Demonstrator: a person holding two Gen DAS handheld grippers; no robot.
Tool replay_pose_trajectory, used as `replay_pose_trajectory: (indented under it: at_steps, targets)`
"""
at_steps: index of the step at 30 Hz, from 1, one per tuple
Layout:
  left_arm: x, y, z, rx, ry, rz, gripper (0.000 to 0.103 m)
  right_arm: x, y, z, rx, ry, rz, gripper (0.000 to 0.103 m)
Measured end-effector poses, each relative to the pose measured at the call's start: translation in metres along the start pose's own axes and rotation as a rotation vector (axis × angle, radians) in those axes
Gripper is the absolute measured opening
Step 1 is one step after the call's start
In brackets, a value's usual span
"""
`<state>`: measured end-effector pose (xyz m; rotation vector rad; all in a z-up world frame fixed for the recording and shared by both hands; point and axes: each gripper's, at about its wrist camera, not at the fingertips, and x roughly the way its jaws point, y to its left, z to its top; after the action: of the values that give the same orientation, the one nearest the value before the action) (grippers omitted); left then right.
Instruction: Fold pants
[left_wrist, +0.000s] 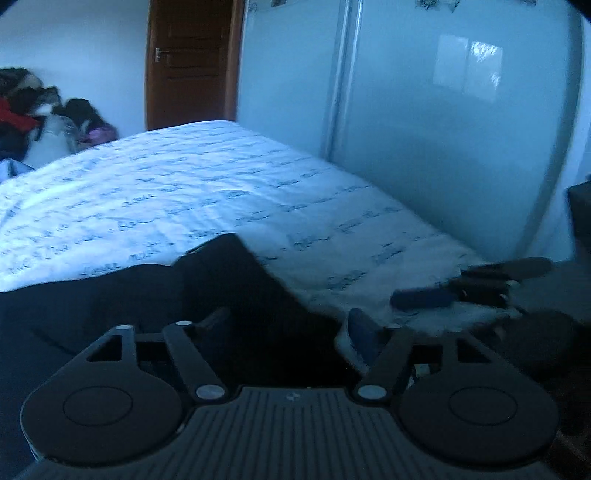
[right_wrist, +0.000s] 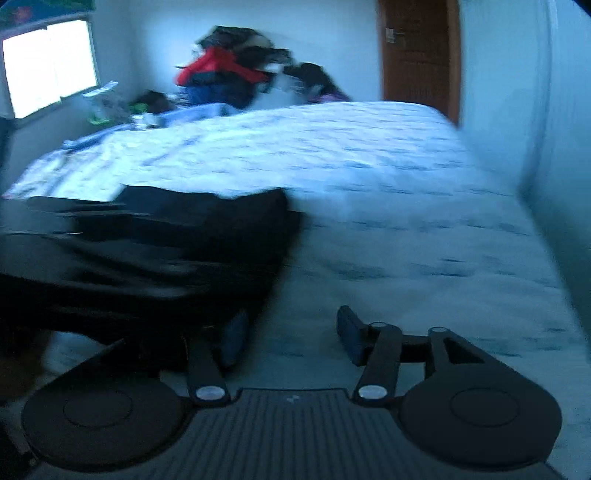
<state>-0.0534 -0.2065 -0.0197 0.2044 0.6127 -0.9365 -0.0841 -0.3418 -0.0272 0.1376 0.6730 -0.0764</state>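
On the bed (right_wrist: 388, 177), black pants (right_wrist: 166, 251) folded, left hand-held gripper (left_wrist: 284, 328) wide above them, right hand-held gripper (right_wrist: 291, 339) wide beside them, empty.

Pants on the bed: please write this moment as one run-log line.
pants: dark, on bed | left gripper: open, above pants | right gripper: open, empty

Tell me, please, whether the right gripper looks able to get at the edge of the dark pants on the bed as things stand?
Probably yes. The right gripper is open over the bedsheet, with the pants lying just beside its left finger; nothing stands between them, though blur hides the exact edge.
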Motion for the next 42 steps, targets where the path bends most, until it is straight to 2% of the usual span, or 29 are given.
replay_pose_trajectory:
  at_steps: [1, 3, 5, 8, 10, 12, 14, 16, 17, 18, 19, 22, 24, 25, 28, 31, 32, 33, 34, 35, 36, 37, 38, 40, 41, 42]
  targets:
    - [-0.004, 0.002, 0.001, -0.004, 0.004, -0.022, 0.08, -0.001, -0.007, 0.0, 0.02, -0.002, -0.046, 0.057]
    - [-0.014, 0.007, 0.001, -0.015, 0.002, -0.02, 0.08, -0.003, -0.02, 0.007, 0.07, -0.026, -0.115, 0.057]
    - [-0.026, 0.016, 0.001, -0.029, -0.013, 0.016, 0.081, -0.003, -0.023, 0.019, 0.102, -0.072, -0.12, 0.058]
    - [-0.042, 0.042, 0.003, -0.069, -0.029, 0.111, 0.082, 0.011, -0.009, 0.043, 0.1, -0.12, 0.008, 0.058]
    - [-0.049, 0.059, 0.002, -0.078, -0.032, 0.206, 0.082, 0.035, 0.0, 0.057, 0.116, -0.102, 0.108, 0.058]
    - [-0.053, 0.076, -0.001, -0.082, -0.026, 0.308, 0.082, 0.062, 0.006, 0.069, 0.132, -0.058, 0.153, 0.058]
    - [-0.055, 0.092, -0.006, -0.091, -0.003, 0.392, 0.081, 0.086, 0.014, 0.077, 0.137, -0.014, 0.163, 0.058]
    - [-0.057, 0.105, -0.01, -0.112, 0.014, 0.424, 0.081, 0.099, 0.021, 0.08, 0.13, 0.002, 0.176, 0.05]
    - [-0.057, 0.11, -0.011, -0.128, 0.022, 0.427, 0.081, 0.099, 0.023, 0.08, 0.12, 0.001, 0.166, 0.039]
    - [-0.057, 0.114, -0.012, -0.143, 0.027, 0.426, 0.081, 0.098, 0.026, 0.079, 0.103, -0.009, 0.148, 0.018]
    - [-0.057, 0.117, -0.013, -0.154, 0.03, 0.424, 0.081, 0.094, 0.026, 0.078, 0.098, -0.024, 0.105, 0.007]
    - [-0.05, 0.119, -0.015, -0.161, 0.052, 0.408, 0.081, 0.085, 0.012, 0.071, 0.103, -0.037, -0.01, 0.001]
    - [-0.044, 0.117, -0.019, -0.147, 0.075, 0.408, 0.081, 0.087, 0.008, 0.066, 0.099, 0.0, -0.026, 0.002]
    - [-0.043, 0.115, -0.02, -0.137, 0.072, 0.41, 0.081, 0.08, 0.007, 0.063, 0.124, -0.017, -0.019, 0.002]
    - [-0.047, 0.112, -0.028, -0.108, 0.063, 0.422, 0.082, 0.048, 0.007, 0.055, 0.164, -0.092, 0.032, 0.006]
    - [-0.042, 0.115, -0.036, -0.102, 0.105, 0.407, 0.082, 0.027, 0.003, 0.045, 0.212, -0.077, 0.152, 0.014]
    - [-0.045, 0.115, -0.038, -0.106, 0.096, 0.41, 0.082, 0.023, 0.004, 0.04, 0.221, -0.061, 0.182, 0.024]
    - [-0.048, 0.114, -0.039, -0.111, 0.083, 0.411, 0.082, 0.019, 0.005, 0.035, 0.225, -0.039, 0.203, 0.04]
    - [-0.052, 0.114, -0.039, -0.118, 0.072, 0.408, 0.082, 0.015, 0.007, 0.031, 0.22, -0.028, 0.207, 0.05]
    - [-0.053, 0.114, -0.039, -0.127, 0.065, 0.398, 0.083, 0.011, 0.01, 0.027, 0.206, -0.031, 0.196, 0.068]
    - [-0.053, 0.114, -0.039, -0.132, 0.068, 0.388, 0.083, 0.01, 0.014, 0.025, 0.188, -0.04, 0.183, 0.076]
    - [-0.051, 0.113, -0.04, -0.131, 0.079, 0.383, 0.083, 0.011, 0.018, 0.023, 0.16, -0.046, 0.173, 0.076]
    - [-0.048, 0.112, -0.041, -0.122, 0.085, 0.387, 0.083, 0.015, 0.02, 0.021, 0.148, -0.032, 0.166, 0.075]
    - [-0.048, 0.106, -0.043, -0.094, 0.086, 0.404, 0.083, 0.023, 0.022, 0.017, 0.146, 0.02, 0.174, 0.045]
    - [-0.05, 0.105, -0.045, -0.086, 0.08, 0.405, 0.083, 0.026, 0.023, 0.015, 0.144, 0.032, 0.187, 0.039]
    - [-0.051, 0.104, -0.045, -0.088, 0.078, 0.401, 0.083, 0.024, 0.024, 0.013, 0.136, 0.024, 0.176, 0.029]
